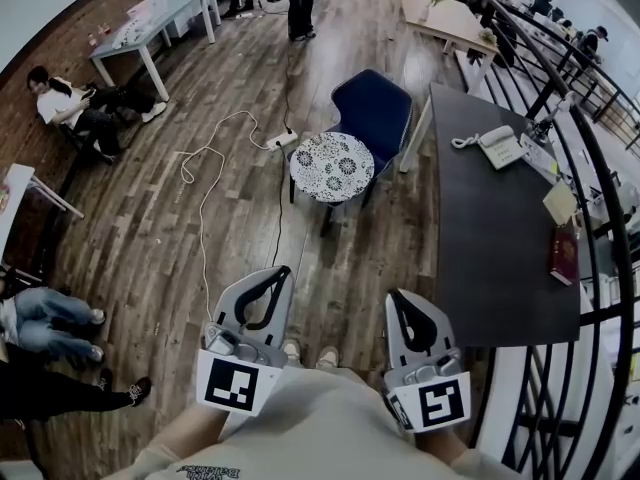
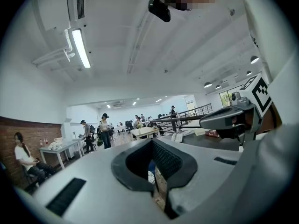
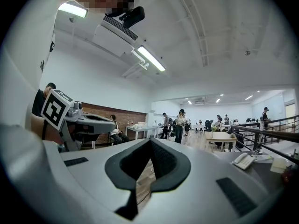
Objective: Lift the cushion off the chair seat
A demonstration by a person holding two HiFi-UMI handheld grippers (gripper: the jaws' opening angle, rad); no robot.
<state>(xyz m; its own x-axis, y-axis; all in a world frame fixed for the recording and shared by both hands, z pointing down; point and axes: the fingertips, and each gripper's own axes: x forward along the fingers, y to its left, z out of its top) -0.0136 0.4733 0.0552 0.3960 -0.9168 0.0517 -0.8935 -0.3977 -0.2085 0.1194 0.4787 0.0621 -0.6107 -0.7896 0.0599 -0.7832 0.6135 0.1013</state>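
None of the lift is done: the cushion (image 1: 332,166) lies on the chair (image 1: 378,108) seat, far ahead, left of the desk (image 1: 490,238). Your left gripper (image 1: 281,271) and right gripper (image 1: 398,295) are closed and empty, near you. Remaining: approach, open, grasp the cushion, raise it.

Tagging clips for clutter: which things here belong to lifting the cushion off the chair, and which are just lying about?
Job: cushion, chair, left gripper, right gripper.
Lying about: telephone, red book, power strip.
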